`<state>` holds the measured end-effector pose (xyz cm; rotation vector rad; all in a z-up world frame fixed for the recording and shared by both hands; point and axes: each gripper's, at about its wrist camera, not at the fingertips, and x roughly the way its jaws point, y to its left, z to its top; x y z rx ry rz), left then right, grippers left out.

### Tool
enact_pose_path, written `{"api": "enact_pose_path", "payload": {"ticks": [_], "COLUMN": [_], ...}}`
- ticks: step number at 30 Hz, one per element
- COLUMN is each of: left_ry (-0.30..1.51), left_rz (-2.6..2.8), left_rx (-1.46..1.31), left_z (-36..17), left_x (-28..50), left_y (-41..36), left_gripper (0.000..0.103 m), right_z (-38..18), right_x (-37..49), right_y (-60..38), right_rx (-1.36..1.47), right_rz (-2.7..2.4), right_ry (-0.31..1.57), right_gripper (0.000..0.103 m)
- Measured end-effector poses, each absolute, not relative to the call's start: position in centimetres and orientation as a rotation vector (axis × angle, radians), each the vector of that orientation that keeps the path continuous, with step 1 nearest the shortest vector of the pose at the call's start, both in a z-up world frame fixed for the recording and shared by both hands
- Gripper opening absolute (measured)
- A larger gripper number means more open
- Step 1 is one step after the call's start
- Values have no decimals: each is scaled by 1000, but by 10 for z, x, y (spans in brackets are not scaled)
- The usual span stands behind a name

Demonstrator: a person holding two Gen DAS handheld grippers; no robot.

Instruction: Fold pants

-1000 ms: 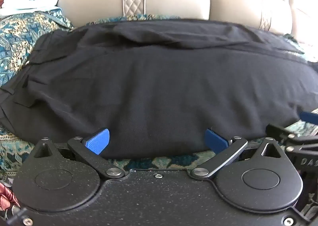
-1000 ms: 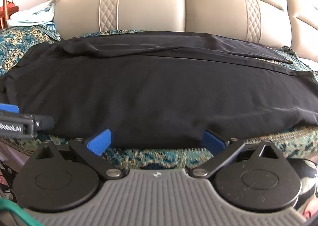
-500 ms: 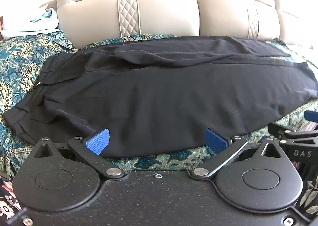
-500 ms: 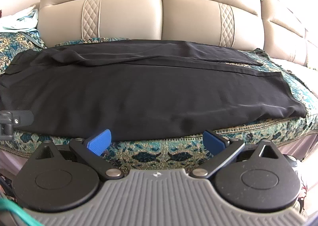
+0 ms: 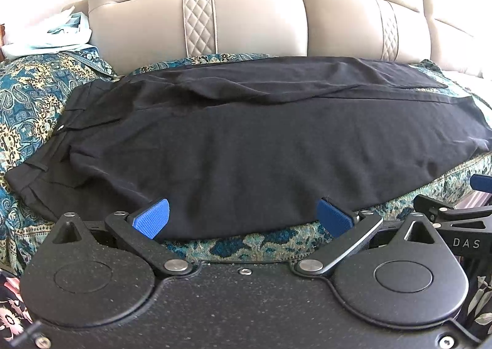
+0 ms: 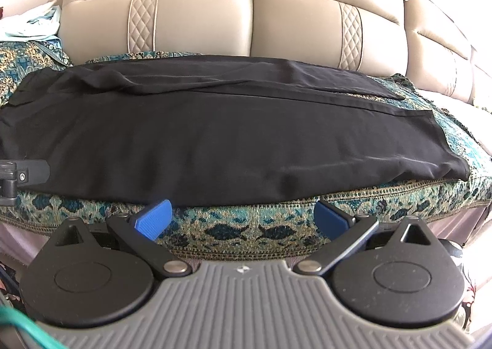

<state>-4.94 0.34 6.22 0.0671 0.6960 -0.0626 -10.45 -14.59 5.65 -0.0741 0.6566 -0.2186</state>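
Black pants [image 5: 246, 146] lie flat on a patterned sofa cover [image 6: 246, 226]. Both grippers (left [image 5: 243, 218], right [image 6: 243, 217]) hover spread apart, holding nothing.

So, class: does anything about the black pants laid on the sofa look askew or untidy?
Yes. The black pants lie lengthwise, but the far leg sits offset behind the near one, and cloth near the waistband is rumpled.
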Motion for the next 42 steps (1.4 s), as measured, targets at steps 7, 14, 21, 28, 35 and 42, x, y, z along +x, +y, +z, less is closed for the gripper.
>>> {"api": "enact_pose_path", "payload": {"ticks": [7,14,21,28,35,42], "left_ry": [702,706,707,706,707,709], "left_rz": [-62,-61,-66,-73,-73,-74], "left_rx": [66,78,80,83,85,87], "left_z": [61,58,57,57,57,57], "left_x": [-49,-48,-49,-48,-47,-47], "left_y": [5,6,5,5,5,5], "left_gripper": [103,103,103,103,103,103], "right_z": [56,57,57,57,56,56], "right_x": [-104,-102,-103,-104,-104,-104], "right_y": [-148,-149,-150,-151,-151,-151], "right_rx": [-61,-49,-42,-44,-44,-43], "right_rz": [-223,-228,-232,-234,-234,-234], "right_ry": [668,675,676,676,676,675], "right_gripper": [103,103,103,103,103,103]}}
